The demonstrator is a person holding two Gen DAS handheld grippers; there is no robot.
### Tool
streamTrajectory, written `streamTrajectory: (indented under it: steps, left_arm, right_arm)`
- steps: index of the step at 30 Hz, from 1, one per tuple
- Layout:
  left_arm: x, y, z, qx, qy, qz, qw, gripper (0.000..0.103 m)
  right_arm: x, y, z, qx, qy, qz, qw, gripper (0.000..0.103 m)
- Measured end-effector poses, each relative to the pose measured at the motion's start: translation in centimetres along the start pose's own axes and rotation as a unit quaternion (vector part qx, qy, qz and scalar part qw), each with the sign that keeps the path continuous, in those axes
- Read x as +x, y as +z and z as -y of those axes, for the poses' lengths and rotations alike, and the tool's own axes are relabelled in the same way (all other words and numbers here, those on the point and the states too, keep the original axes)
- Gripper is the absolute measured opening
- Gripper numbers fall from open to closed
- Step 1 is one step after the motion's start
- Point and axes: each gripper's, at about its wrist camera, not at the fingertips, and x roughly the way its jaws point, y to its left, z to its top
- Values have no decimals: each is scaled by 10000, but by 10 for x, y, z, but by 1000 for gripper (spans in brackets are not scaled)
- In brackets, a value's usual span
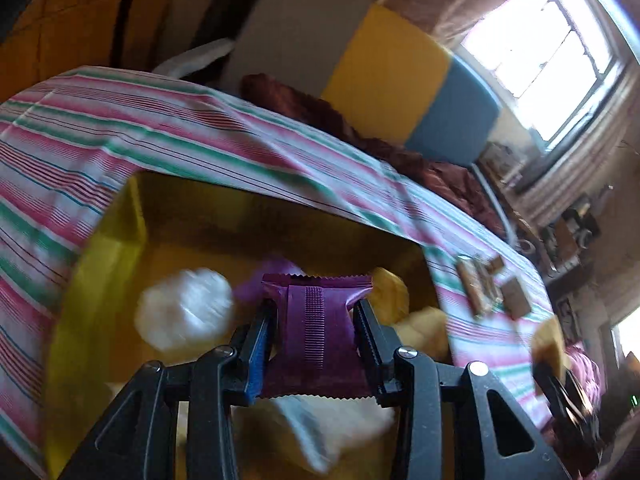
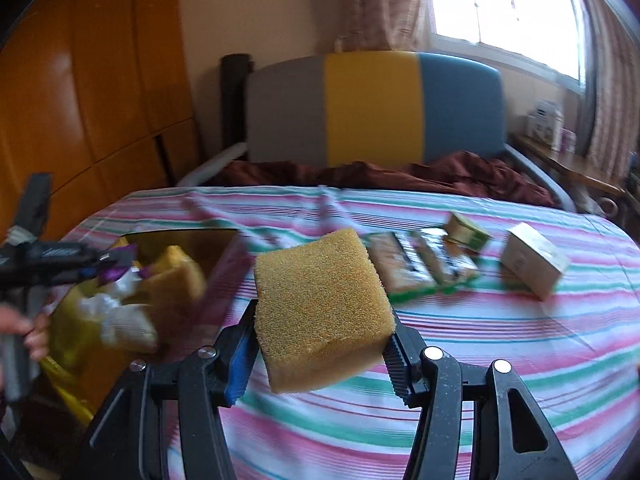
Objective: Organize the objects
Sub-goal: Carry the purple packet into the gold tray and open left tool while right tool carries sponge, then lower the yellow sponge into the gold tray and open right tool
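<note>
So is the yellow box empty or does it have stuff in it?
It has stuff in it. The yellow box holds a white bundle and yellow sponges.

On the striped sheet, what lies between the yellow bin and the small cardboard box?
In the right wrist view, flat green-edged packets lie between the yellow bin and the cardboard box. The held sponge hides part of that stretch.

Two grippers are counted: the left gripper (image 1: 316,320) and the right gripper (image 2: 322,332). One purple sachet (image 1: 316,320) is seen, and a second purple item behind it is too blurred to confirm. At least two yellow sponges are counted: one held sponge (image 2: 320,308) and one in the yellow bin (image 2: 64,332). Two small cardboard boxes (image 2: 534,260) and one flat green-edged packet (image 2: 420,268) are counted on the striped bed (image 2: 480,360).
</note>
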Motion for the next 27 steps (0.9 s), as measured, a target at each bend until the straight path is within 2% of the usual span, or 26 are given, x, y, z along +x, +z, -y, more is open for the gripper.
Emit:
streamTrajectory:
  steps: [9,11,14,18,21,27]
  left_arm:
    - [31,39,-43,-428,570,-168,9973,41]
    - [35,43,-47,-524,628,-157,9965,47]
    - [34,48,-50,-637,618,-130,9960,50]
    - [13,43,-46,-599,592,121,9964,52]
    - [-9,34,-44,-481,713,335,9957,55]
    - [-44,9,-57,-422,833,417,9948,55]
  right_arm:
    - [-8,8,-52,-356,434,124,9983,57]
    - [-7,8,-58,-398,479,126,9980,57]
    - [-8,6,-64,-493,510,104,9974,57]
    - [-5,3,-71,-515,655,-16,9965,57]
    - [0,0,-80,-561,831,-165,9948,57]
    - [13,-4,-108,-765,1315,-482,9872,57]
